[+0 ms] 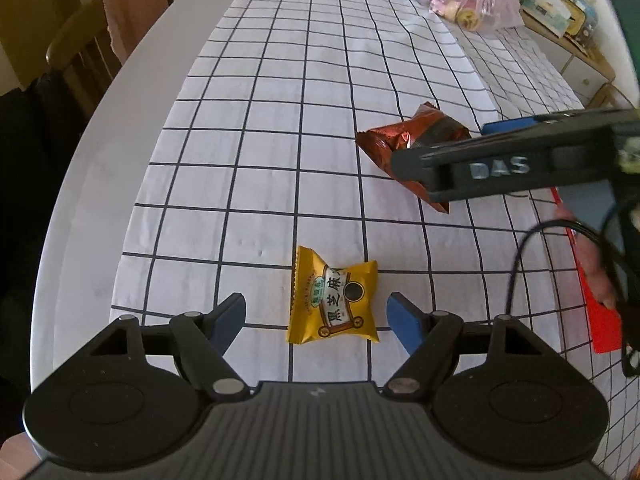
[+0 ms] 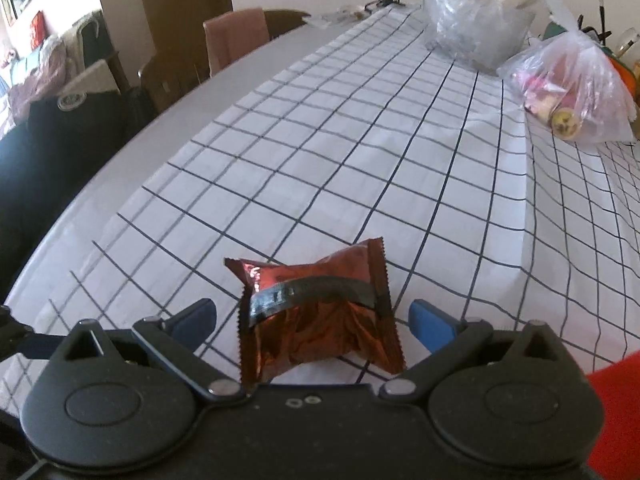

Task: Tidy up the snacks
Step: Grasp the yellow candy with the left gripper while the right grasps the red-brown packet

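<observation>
A yellow snack packet (image 1: 334, 300) lies flat on the checked tablecloth (image 1: 280, 120) between the blue pads of my left gripper (image 1: 316, 318), which is open around it without touching. A red-brown foil snack packet (image 2: 320, 316) with a dark band lies between the pads of my right gripper (image 2: 312, 322), also open and not touching. In the left wrist view the same foil packet (image 1: 404, 148) lies farther back, with the right gripper (image 1: 448, 148) over it from the right.
A plastic bag of snacks (image 2: 568, 88) and a clear crumpled bag (image 2: 476, 20) stand at the far end of the table. A red flat object (image 1: 600, 312) lies at the right. Wooden chairs (image 1: 92, 40) stand along the left edge.
</observation>
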`<state>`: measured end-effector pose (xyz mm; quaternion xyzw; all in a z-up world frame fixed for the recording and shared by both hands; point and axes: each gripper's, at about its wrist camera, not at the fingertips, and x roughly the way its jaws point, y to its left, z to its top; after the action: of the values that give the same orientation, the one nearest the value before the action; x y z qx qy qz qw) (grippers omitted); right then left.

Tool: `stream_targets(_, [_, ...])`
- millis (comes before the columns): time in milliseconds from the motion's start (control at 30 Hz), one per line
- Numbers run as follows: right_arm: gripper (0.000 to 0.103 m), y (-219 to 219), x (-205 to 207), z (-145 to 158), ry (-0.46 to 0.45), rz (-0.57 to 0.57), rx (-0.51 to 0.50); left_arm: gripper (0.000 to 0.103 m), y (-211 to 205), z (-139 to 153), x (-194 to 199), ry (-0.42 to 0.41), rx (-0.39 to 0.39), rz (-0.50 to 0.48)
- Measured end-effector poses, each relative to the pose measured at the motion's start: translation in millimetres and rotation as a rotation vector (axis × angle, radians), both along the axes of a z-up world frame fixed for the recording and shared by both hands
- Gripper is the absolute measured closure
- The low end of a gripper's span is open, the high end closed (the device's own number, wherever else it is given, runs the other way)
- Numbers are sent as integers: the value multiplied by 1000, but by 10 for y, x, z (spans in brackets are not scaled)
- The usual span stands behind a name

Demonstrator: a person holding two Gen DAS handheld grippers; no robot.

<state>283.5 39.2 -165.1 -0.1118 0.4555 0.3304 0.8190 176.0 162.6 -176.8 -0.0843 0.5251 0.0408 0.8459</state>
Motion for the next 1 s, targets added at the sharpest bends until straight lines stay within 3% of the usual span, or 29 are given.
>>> stream_targets(200, [3, 88, 48, -140, 23, 6, -40, 27, -4, -69, 31, 17, 8, -7])
stream_targets(467, [19, 109, 67, -188, 32, 8, -49, 43, -31, -88, 45, 15, 27, -25])
stream_targets(600, [32, 88, 39, -137, 22, 4, -34, 56, -41, -82, 60, 20, 42, -26])
stream_targets(700, [37, 68, 2, -115, 18, -1, -25, 57, -42, -84, 72, 18, 42, -29])
stream_targets(1000, [43, -98, -160, 50, 9, -63, 17, 66, -7, -31, 26, 9, 23, 0])
